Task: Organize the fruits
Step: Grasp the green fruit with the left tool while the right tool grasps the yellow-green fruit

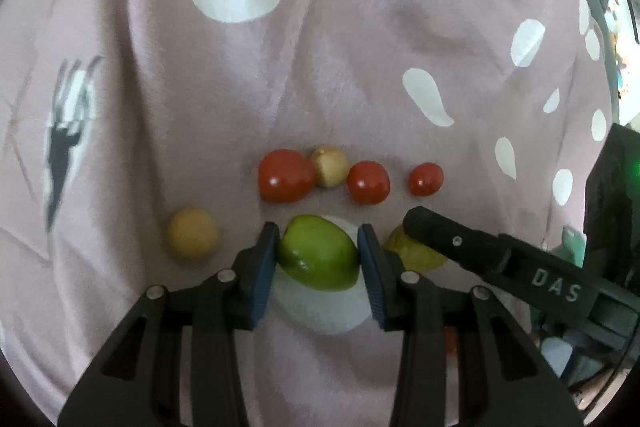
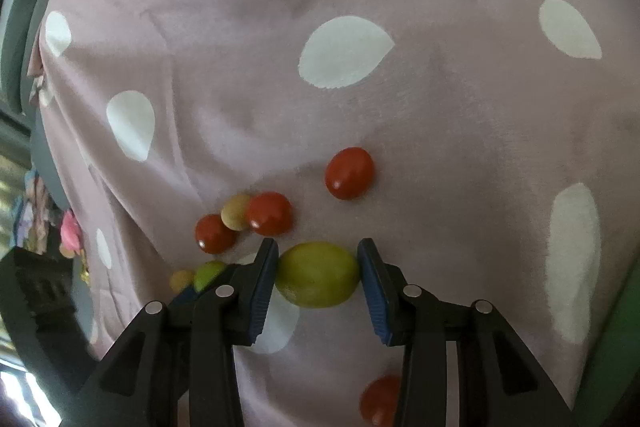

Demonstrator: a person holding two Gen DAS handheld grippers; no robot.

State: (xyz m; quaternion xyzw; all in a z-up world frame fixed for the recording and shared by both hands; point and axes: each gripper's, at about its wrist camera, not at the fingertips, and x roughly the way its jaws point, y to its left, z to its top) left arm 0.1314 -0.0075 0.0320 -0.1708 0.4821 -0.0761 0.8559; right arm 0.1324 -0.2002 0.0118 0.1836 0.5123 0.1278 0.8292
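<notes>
My left gripper (image 1: 318, 257) is shut on a green fruit (image 1: 318, 253) low over the cloth. My right gripper (image 2: 318, 275) is shut on a yellow-green fruit (image 2: 318, 275), which shows partly in the left wrist view (image 1: 404, 251) behind the right gripper's finger. Three red tomatoes (image 1: 286, 175) (image 1: 368, 182) (image 1: 426, 179) lie in a row beyond, with a pale yellow fruit (image 1: 330, 165) between the first two. An orange-yellow fruit (image 1: 193, 233) lies to the left. The row also shows in the right wrist view (image 2: 269, 213) (image 2: 350, 173) (image 2: 214, 233).
A pink cloth with white spots (image 1: 360, 67) covers the whole surface and is wrinkled. Another red tomato (image 2: 380, 401) lies near the right gripper's base. Clutter and dark furniture stand past the cloth's left edge (image 2: 40, 267).
</notes>
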